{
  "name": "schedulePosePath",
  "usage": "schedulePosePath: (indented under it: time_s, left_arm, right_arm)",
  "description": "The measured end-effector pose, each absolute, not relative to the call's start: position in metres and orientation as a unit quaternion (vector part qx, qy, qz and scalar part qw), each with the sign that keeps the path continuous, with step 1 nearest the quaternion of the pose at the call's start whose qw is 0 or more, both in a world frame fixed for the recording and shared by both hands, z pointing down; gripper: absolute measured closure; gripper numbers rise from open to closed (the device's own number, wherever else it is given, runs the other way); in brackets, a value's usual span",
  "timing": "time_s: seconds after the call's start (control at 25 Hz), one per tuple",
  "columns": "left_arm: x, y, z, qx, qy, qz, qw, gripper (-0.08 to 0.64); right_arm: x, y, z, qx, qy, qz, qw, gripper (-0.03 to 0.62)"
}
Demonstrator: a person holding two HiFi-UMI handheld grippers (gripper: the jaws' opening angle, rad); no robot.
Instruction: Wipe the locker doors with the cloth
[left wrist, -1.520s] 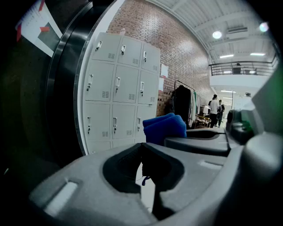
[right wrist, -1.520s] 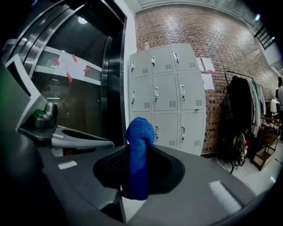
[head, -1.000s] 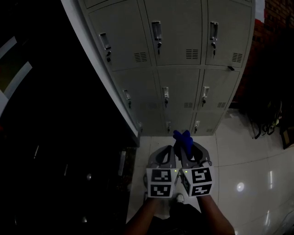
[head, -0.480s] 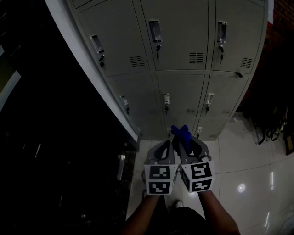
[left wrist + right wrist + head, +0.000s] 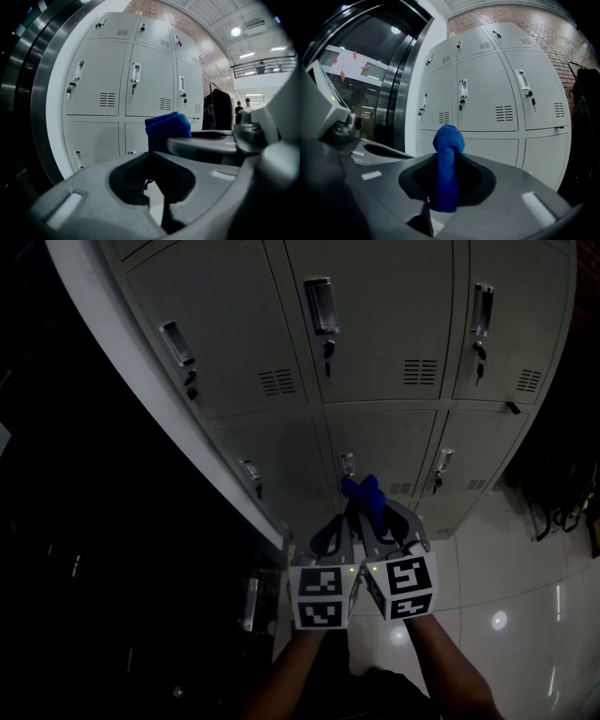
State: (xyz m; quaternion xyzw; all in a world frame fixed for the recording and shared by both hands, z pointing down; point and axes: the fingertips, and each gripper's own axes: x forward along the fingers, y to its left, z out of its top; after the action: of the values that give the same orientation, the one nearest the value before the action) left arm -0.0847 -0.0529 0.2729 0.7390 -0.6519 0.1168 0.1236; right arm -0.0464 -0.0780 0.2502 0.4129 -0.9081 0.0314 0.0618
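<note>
A bank of grey locker doors point(image 5: 375, 343) with handles and vents fills the upper head view. A rolled blue cloth point(image 5: 364, 495) pokes out of my right gripper point(image 5: 382, 521), which is shut on it; in the right gripper view the cloth point(image 5: 447, 164) stands up between the jaws, short of the locker doors point(image 5: 487, 98). My left gripper point(image 5: 330, 538) is pressed against the right one, jaws shut with nothing in them. In the left gripper view the cloth point(image 5: 166, 131) shows just past the left gripper point(image 5: 154, 159), with the lockers point(image 5: 140, 79) behind it.
A dark steel-framed doorway point(image 5: 112, 521) runs along the left of the lockers. Glossy white floor tiles point(image 5: 525, 587) lie below. Dark hanging things point(image 5: 562, 493) stand at the lockers' right end by a brick wall point(image 5: 562, 23). People stand far off point(image 5: 243, 105).
Both grippers, with the cloth, have risen and come closer to the lockers. The locker doors now look larger and the view has tilted up.
</note>
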Motion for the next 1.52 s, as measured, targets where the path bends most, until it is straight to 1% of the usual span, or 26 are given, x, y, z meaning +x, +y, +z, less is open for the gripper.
schedulePosePath:
  time_s: [0.4,0.6,0.76,0.96,1.52]
  left_arm:
    - [-0.142,-0.138,0.289,0.746,-0.648,0.105,0.106,0.557]
    - [-0.161,-0.159,0.299,0.742,-0.653,0.101,0.117,0.557]
    - [-0.162,-0.173,0.304,0.744,-0.649,0.100,0.123,0.557]
    - [-0.148,-0.185,0.306,0.752,-0.641,0.098,0.120,0.557]
    - [-0.078,-0.205,0.307,0.785,-0.601,0.094,0.115,0.557]
  right_arm:
    - [-0.113,-0.178,0.251,0.416,-0.908,-0.016,0.038,0.509]
    - [-0.131,-0.213,0.260,0.421,-0.906,-0.020,0.035,0.509]
    - [-0.135,-0.232,0.271,0.423,-0.905,-0.015,0.036,0.509]
    - [-0.115,-0.246,0.278,0.441,-0.897,-0.020,0.037,0.509]
    - [0.005,-0.270,0.282,0.522,-0.851,-0.025,0.044,0.509]
